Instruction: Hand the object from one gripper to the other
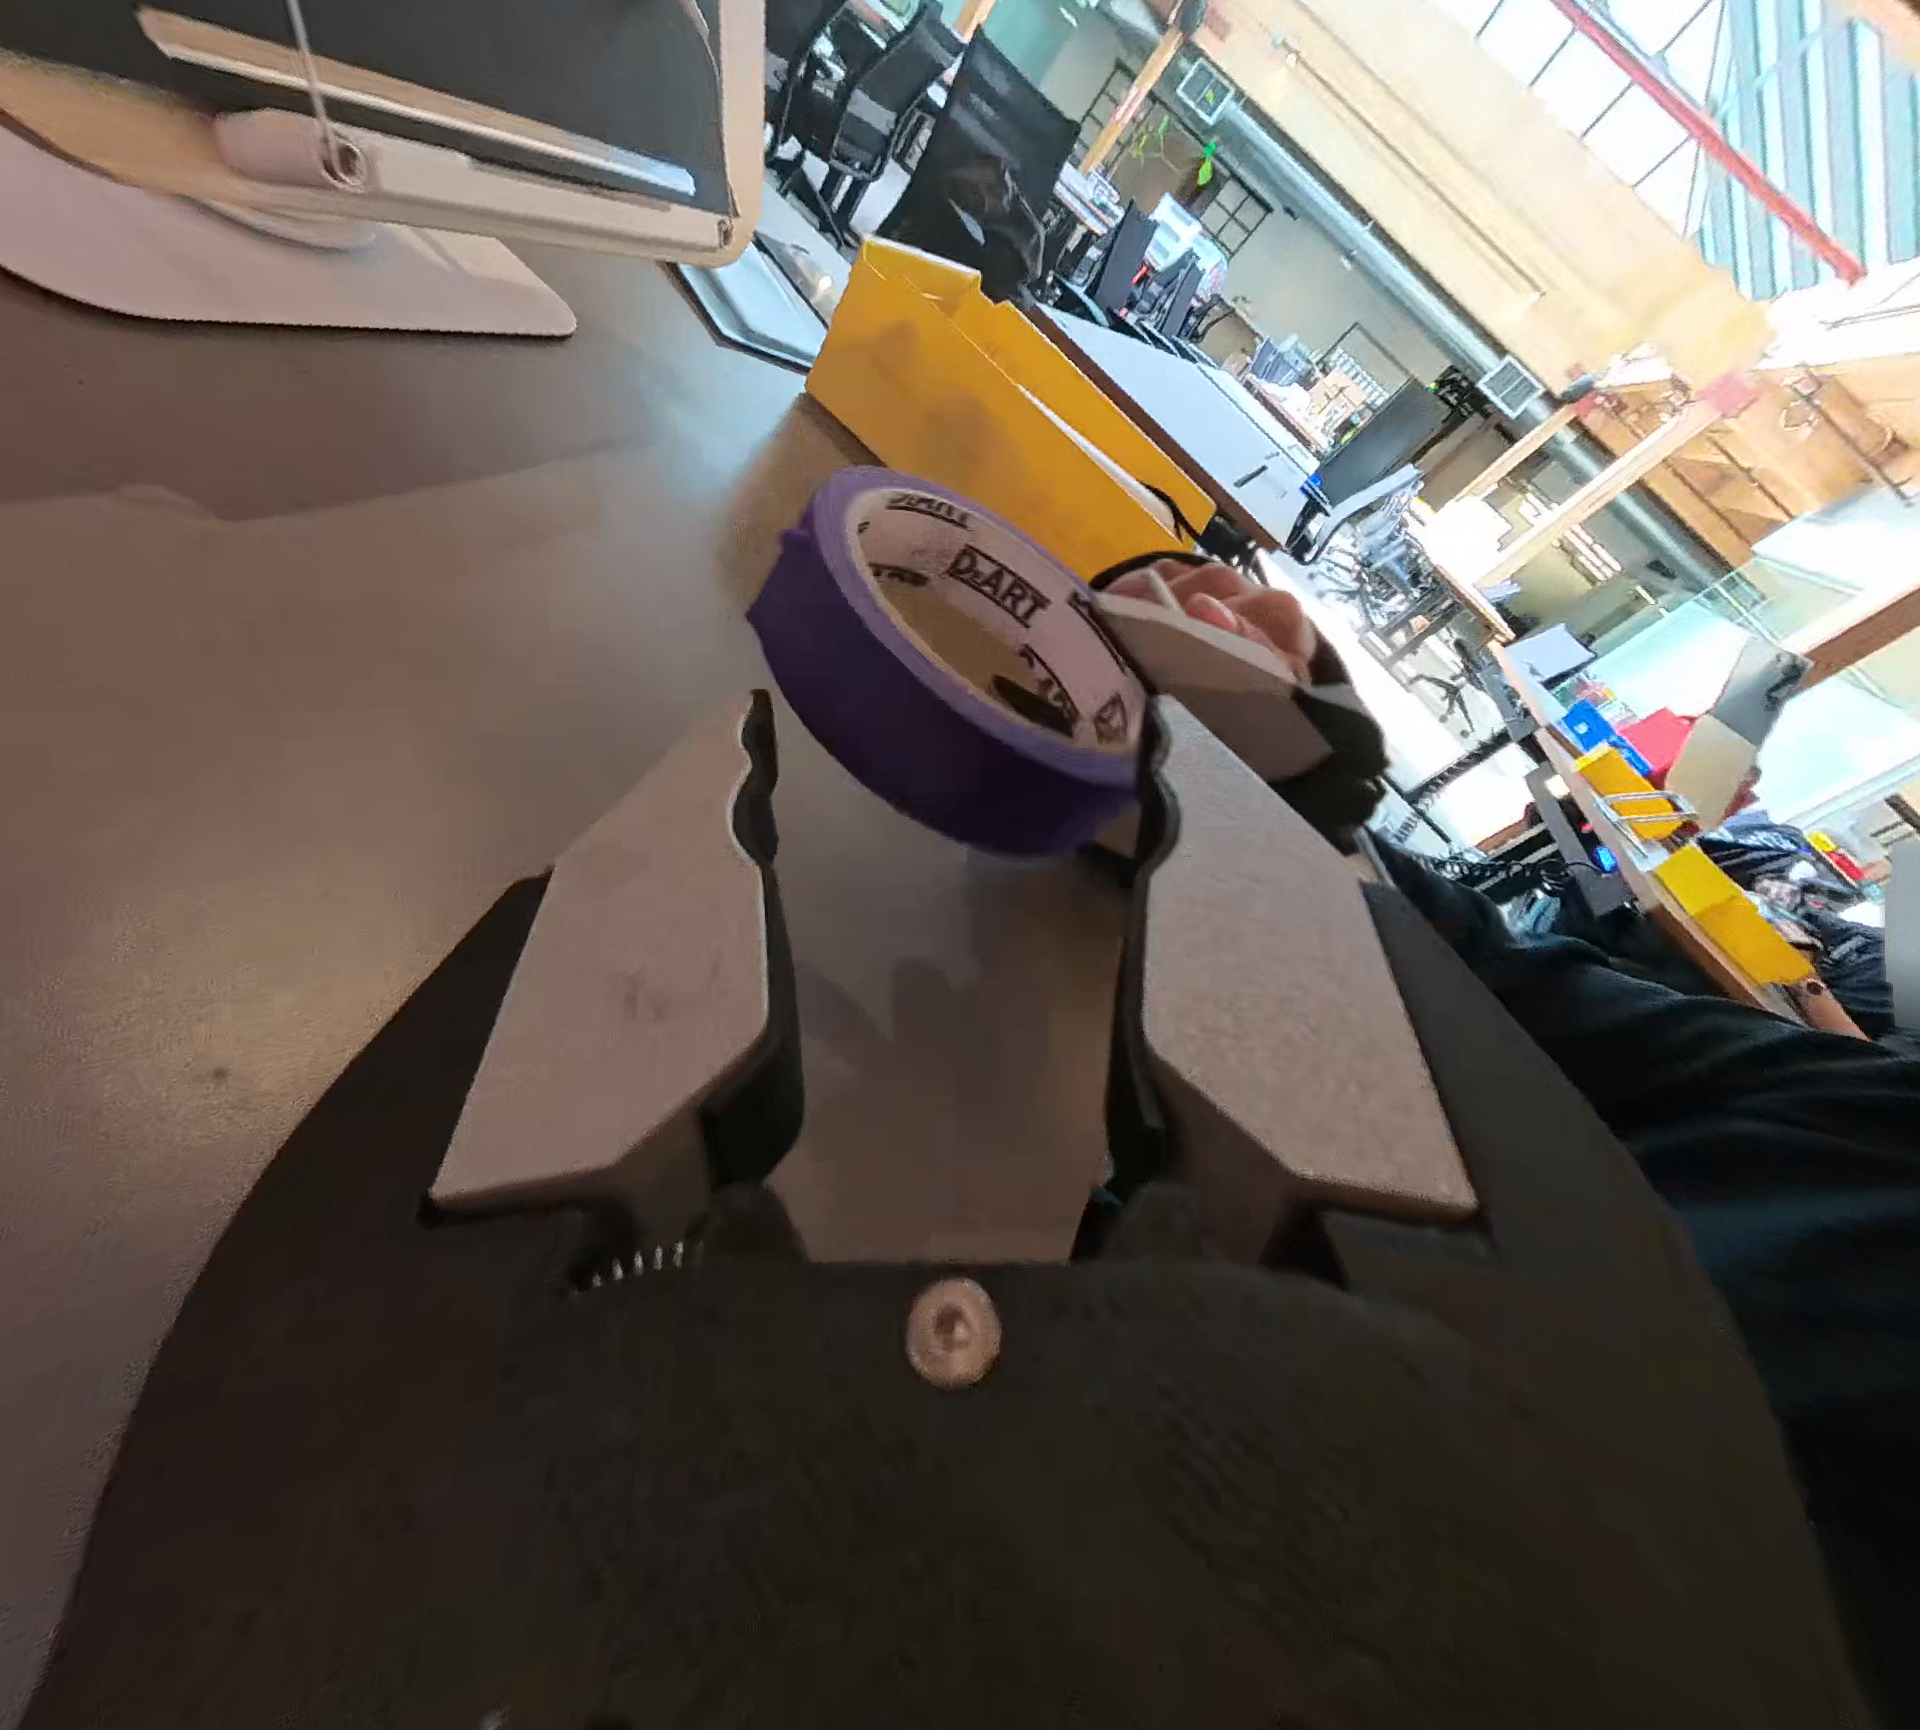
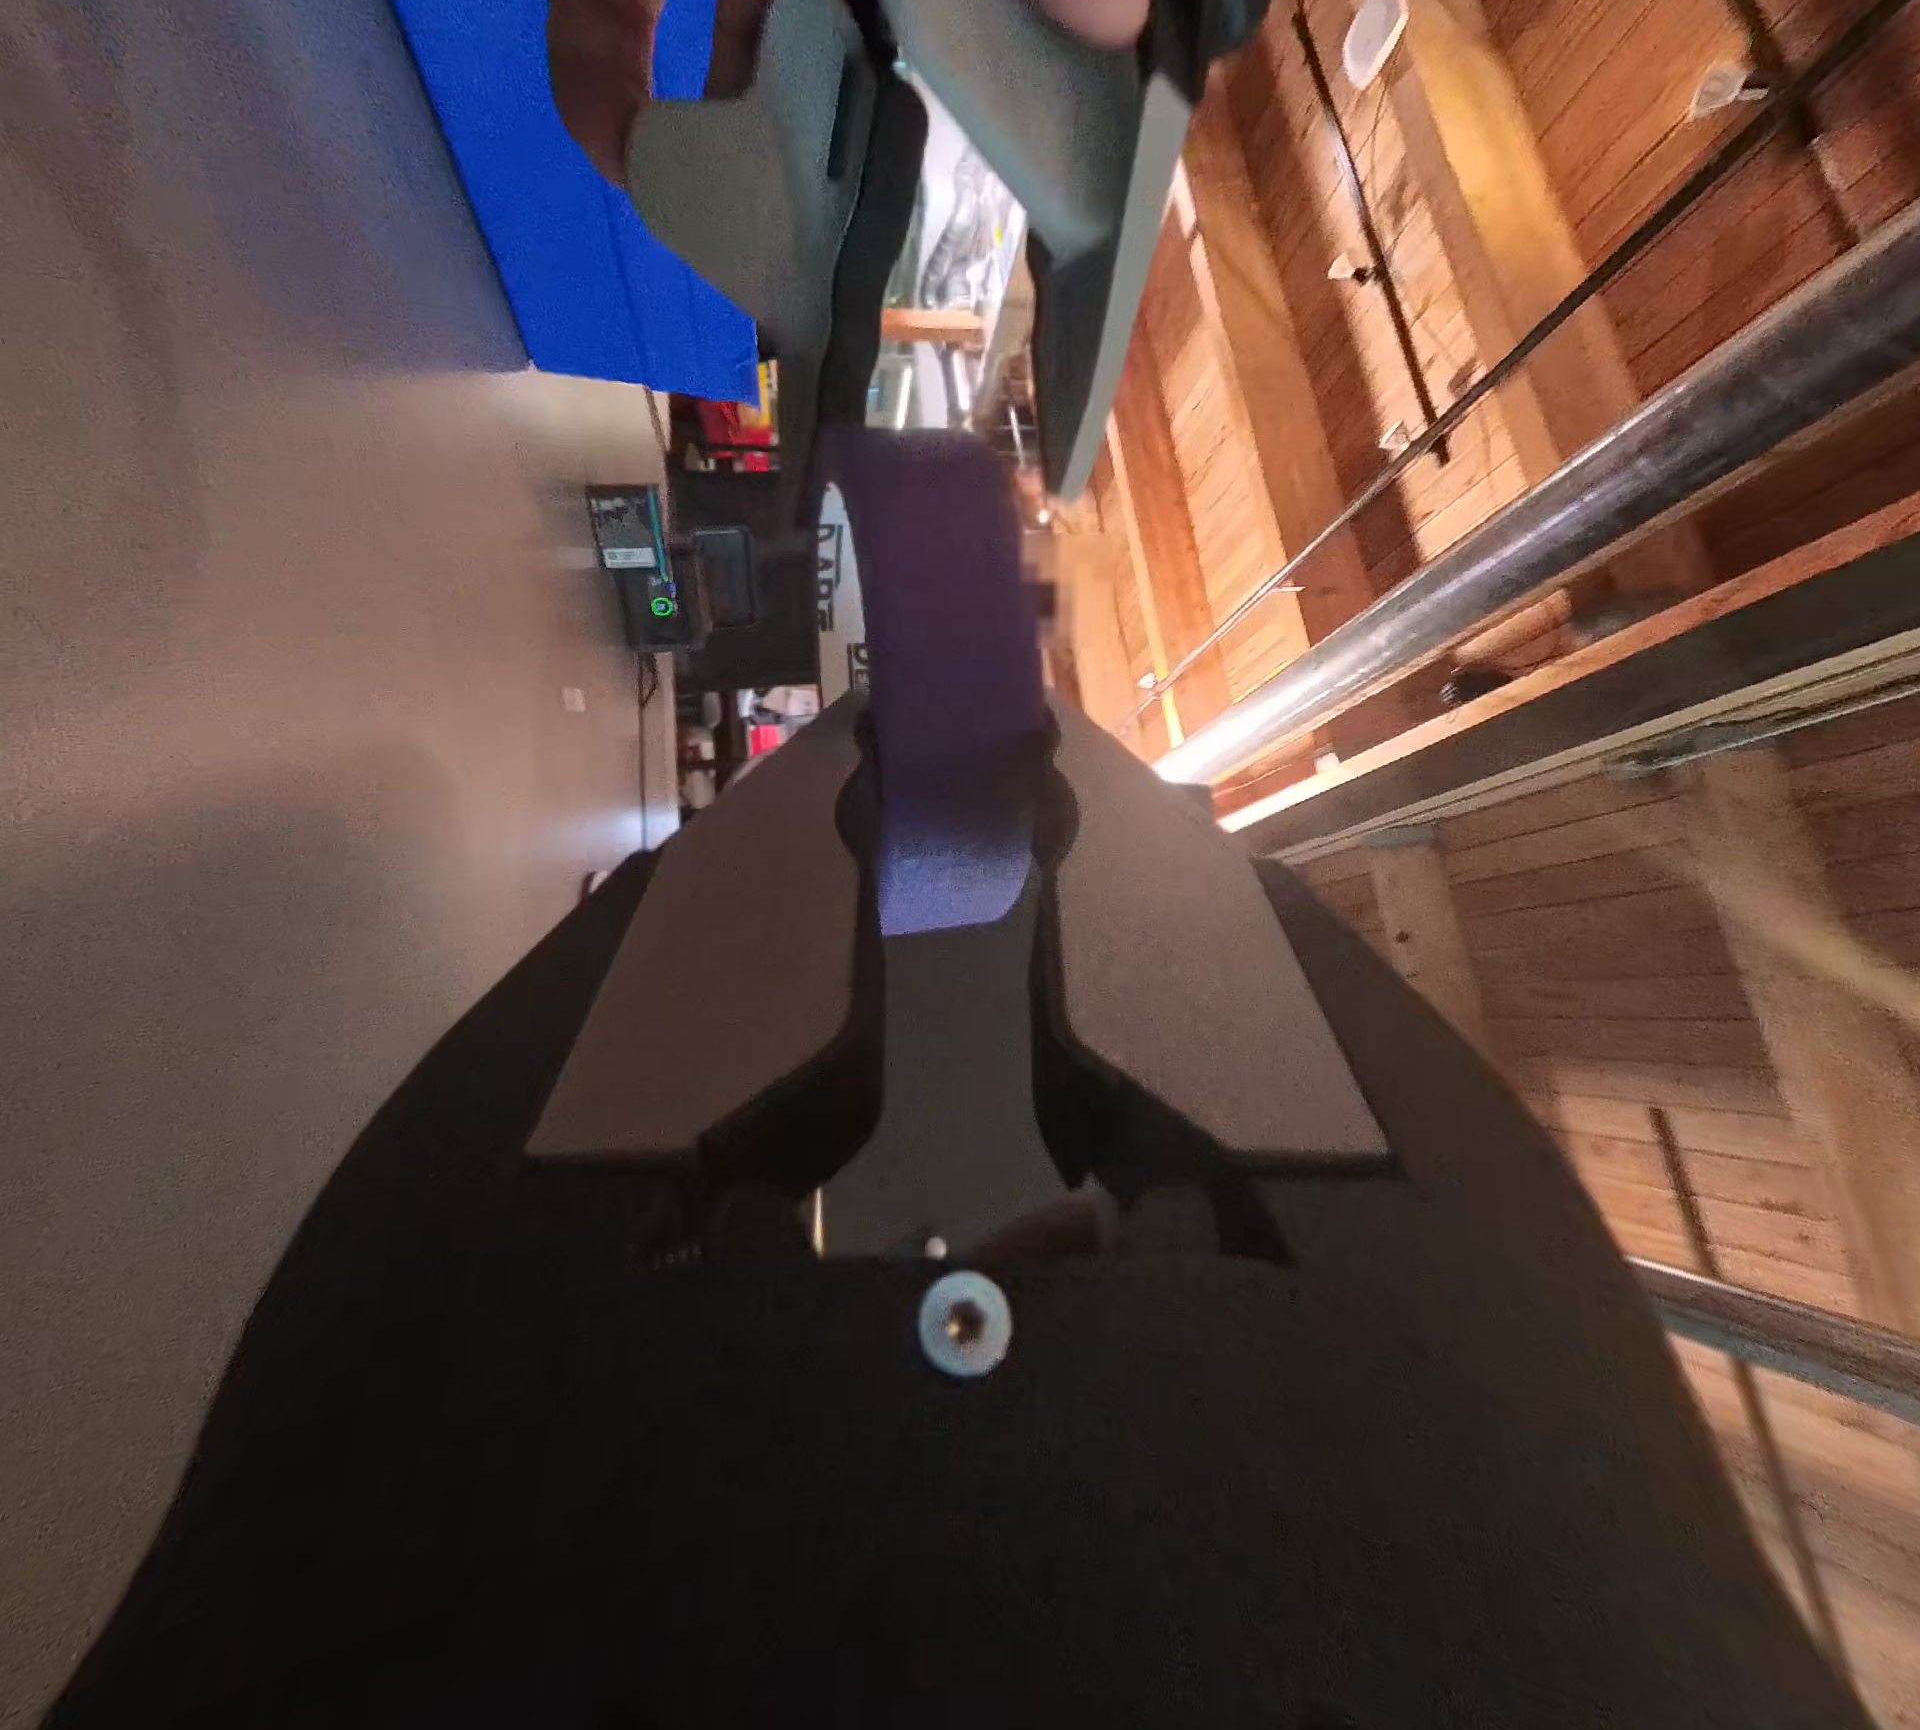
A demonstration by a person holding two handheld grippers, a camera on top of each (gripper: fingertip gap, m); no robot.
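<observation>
A roll of purple tape (image 1: 914, 724) with a white printed core hangs in the air above the table. My right gripper (image 2: 956, 745) is shut on it, both pads pressed against the flat sides of the roll (image 2: 951, 641). My left gripper (image 1: 956, 766) is open around the far side of the roll. Its left finger (image 1: 764, 776) stands clear of the tape, and its right finger (image 1: 1153, 787) is at the roll's edge. The right gripper's grey finger (image 1: 1216, 683) and a hand show behind the roll. In the right wrist view the left gripper's fingers (image 2: 758, 205) stand spread beyond the tape.
A grey table (image 1: 312, 693) lies below. A screen on a white stand (image 1: 364, 153) is at the back left. A yellow bin (image 1: 966, 402) sits behind the tape. A person's dark sleeve (image 1: 1714, 1161) is at the right. A blue panel (image 2: 540, 174) and a metal pipe (image 2: 1558, 537) show in the right wrist view.
</observation>
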